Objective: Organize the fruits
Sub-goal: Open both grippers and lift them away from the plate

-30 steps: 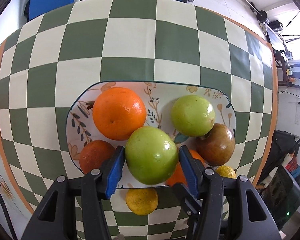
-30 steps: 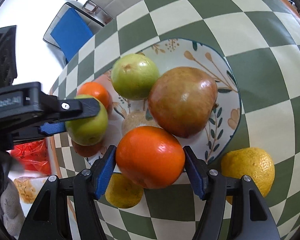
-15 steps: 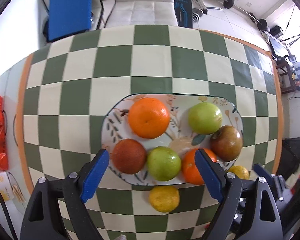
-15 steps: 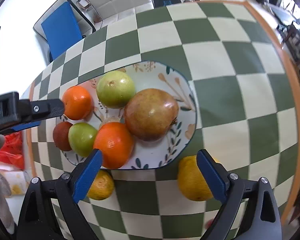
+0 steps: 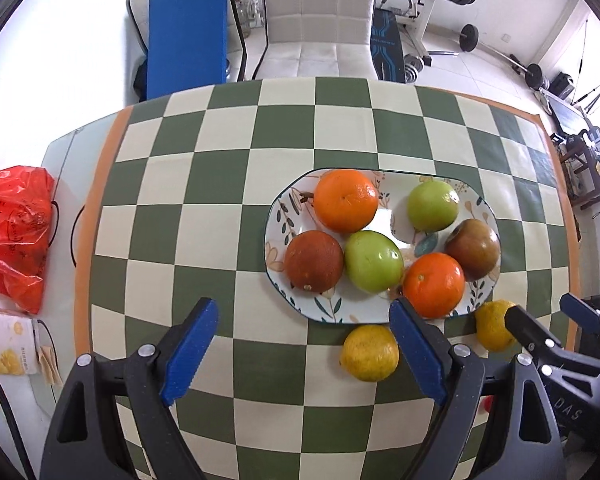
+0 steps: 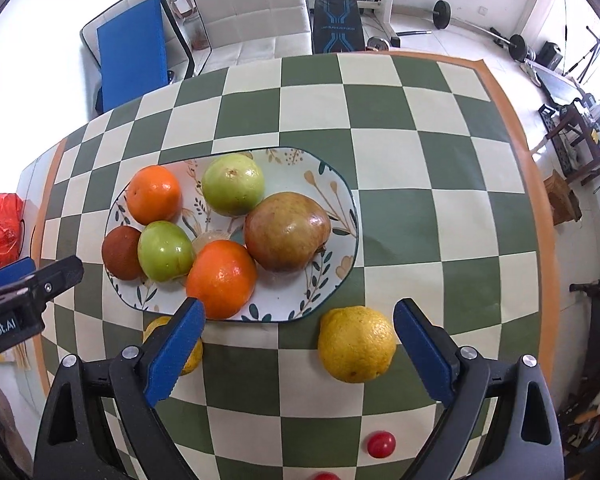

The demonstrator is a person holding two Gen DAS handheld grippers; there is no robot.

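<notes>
- Fruits fill the oval floral plate (image 5: pixel 276 216) on the checkered tabletop (image 5: pixel 204 184): two oranges (image 5: pixel 346 200), two green apples (image 5: pixel 374 256), a dark reddish-brown fruit (image 5: pixel 314 256) and a brownish pomegranate-like one (image 6: pixel 286 232), several of them touching.
- Two yellow citrus lie off the plate, just beside its near rim: one (image 6: pixel 356 344) between the right gripper's fingers in that view, the other (image 5: pixel 370 352) near the left gripper; the right view also shows two small red fruits (image 6: pixel 381 444) closer to us.
- Our left gripper (image 5: pixel 300 352) has its jaws spread wide and holds nothing; our right gripper (image 6: pixel 296 350) is likewise wide apart and empty, above the tabletop.
- We judge the yellow citrus firm, moderately heavy and round, with a pebbled rind that should give fair friction yet can roll away.
- We would take it across its widest middle, pads on opposite sides, squeezing gently to avoid bruising.
- Apples look smooth and glossy, so more slippery; the small red ones look light and delicate.
</notes>
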